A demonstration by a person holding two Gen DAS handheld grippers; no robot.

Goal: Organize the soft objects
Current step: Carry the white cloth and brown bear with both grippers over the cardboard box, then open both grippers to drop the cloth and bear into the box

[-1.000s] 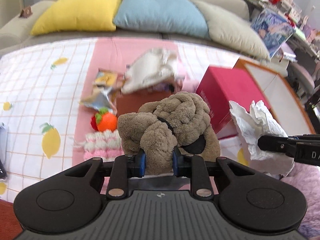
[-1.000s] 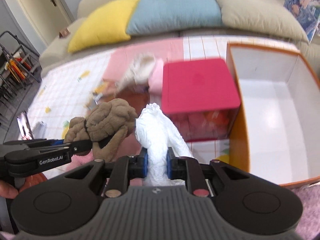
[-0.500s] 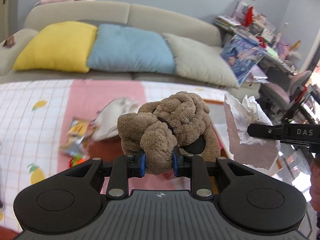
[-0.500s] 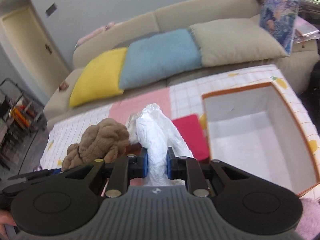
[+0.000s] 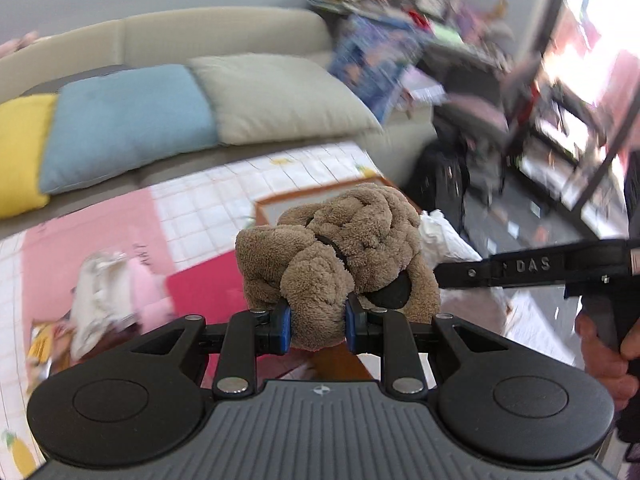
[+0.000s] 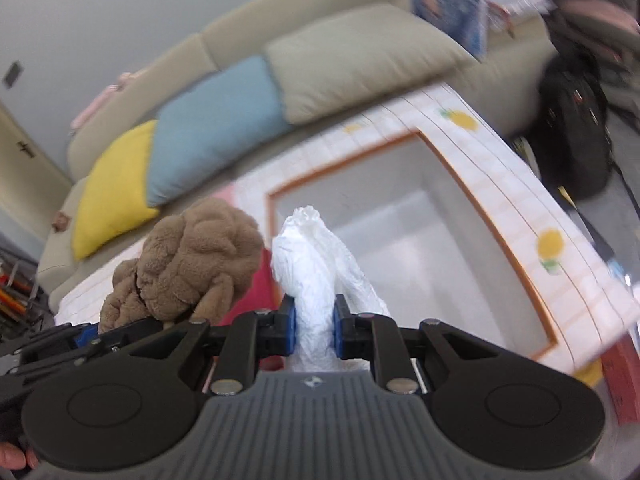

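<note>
My left gripper (image 5: 316, 322) is shut on a brown plush toy (image 5: 340, 252) and holds it in the air. The toy also shows at the left of the right wrist view (image 6: 192, 264). My right gripper (image 6: 315, 322) is shut on a crumpled white cloth (image 6: 316, 264), held up in front of an open white box with an orange rim (image 6: 496, 240). The cloth peeks out behind the plush in the left wrist view (image 5: 444, 240), with the right gripper's arm beside it. The box rim (image 5: 320, 194) lies just behind the plush.
A red box (image 5: 208, 288) sits left of the white one on the checked mat (image 5: 224, 196). A white cloth and snack packets (image 5: 96, 300) lie further left. A sofa with yellow, blue (image 5: 120, 120) and beige cushions runs behind. Cluttered shelves stand at the right.
Both grippers have risen and swung right with their loads. The white box now lies directly ahead of the right gripper; the mat's clutter has slid to the left.
</note>
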